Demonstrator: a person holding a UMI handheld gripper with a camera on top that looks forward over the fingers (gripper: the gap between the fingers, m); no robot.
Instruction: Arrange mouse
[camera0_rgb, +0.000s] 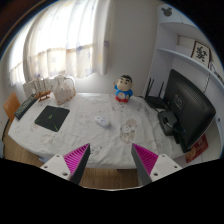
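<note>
A small pale mouse (102, 120) lies near the middle of a table covered with a white cloth (85, 135). To its left, flat on the cloth, is a black mouse pad (51, 116). My gripper (110, 153) is held back from the table's near edge, well short of the mouse. Its pink-padded fingers (76, 158) stand wide apart and open, with nothing between them but the table edge and wooden floor.
A clear glass-like object (128, 128) stands right of the mouse. A blue and white figure (123, 90) stands at the table's back. A black monitor (190, 100) and dark gear (170, 122) fill the right side. Curtained windows (65, 45) lie behind.
</note>
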